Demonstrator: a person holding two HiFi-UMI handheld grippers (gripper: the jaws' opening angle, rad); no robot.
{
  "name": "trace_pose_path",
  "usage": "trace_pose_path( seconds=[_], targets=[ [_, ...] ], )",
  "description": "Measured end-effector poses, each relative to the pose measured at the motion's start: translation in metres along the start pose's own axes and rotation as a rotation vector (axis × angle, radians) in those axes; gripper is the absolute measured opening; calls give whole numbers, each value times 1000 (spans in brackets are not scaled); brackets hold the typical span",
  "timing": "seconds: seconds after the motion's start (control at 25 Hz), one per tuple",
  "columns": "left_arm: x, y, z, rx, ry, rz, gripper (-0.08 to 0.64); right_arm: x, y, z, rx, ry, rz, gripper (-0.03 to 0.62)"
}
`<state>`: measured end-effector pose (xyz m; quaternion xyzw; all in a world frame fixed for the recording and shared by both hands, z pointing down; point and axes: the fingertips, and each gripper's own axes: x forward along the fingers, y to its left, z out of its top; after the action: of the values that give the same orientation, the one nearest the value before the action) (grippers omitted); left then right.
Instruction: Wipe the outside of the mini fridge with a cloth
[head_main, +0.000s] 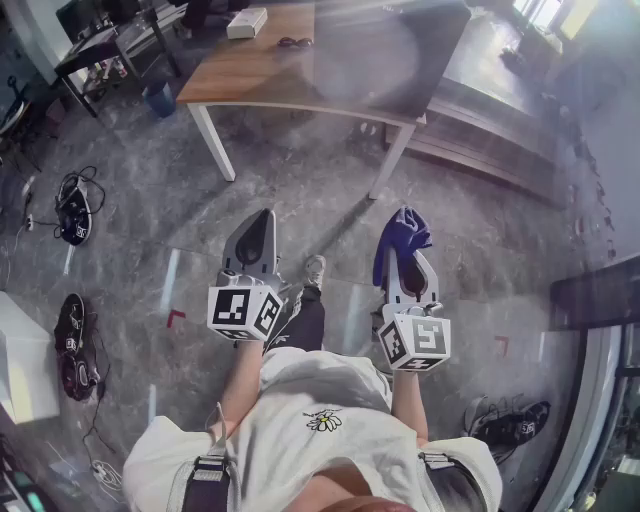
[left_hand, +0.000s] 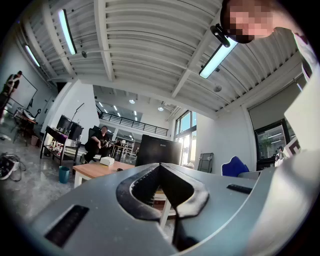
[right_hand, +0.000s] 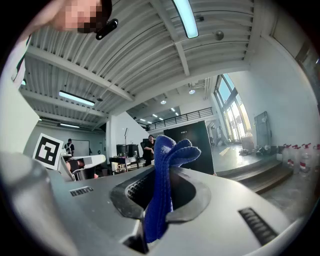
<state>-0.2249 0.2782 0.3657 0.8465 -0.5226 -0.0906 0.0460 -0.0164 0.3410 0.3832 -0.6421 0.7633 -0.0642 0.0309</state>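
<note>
Blue cloth (right_hand: 164, 172) sits clamped in the right gripper (right_hand: 161, 159), jaws squeezed onto it, folds poking past the tips. Left gripper (left_hand: 160, 166) alongside, jaws together, nothing held. Black mini fridge (left_hand: 159, 150) stands well ahead of the 2 grippers.

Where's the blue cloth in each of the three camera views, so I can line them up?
Head view: the blue cloth drapes over the tip of the right gripper, right of centre.
Left gripper view: probably the small blue shape low on the right.
Right gripper view: centre, clamped between the jaws.
Shared landmark: the black mini fridge.
</note>
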Motion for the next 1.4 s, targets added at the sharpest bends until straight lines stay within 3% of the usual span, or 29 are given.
trace_pose_path(
  seconds=[0.4, 0.68, 0.84, 1.04, 1.16, 1.4],
  targets=[
    [140, 41, -11, -23, -5, -43, 5, 130, -44, 11, -10, 0, -27, 61],
    [282, 88, 18, -51, -61, -89, 5, 261, -67, 70, -86, -73, -23, 61],
    [355, 113, 27, -65, -78, -112, 5, 317, -90, 89, -85, -98, -79, 61],
    [408, 98, 30, 11, -56, -188, 5, 346, -128, 77, -22, -52, -164, 61],
    [430, 82, 33, 13, -75, -207, 5, 360, -149, 72, -18, -39, -189, 61],
    [447, 62, 33, 2, -100, -232, 5, 387, -164, 84, -42, -74, -150, 61]
  ],
)
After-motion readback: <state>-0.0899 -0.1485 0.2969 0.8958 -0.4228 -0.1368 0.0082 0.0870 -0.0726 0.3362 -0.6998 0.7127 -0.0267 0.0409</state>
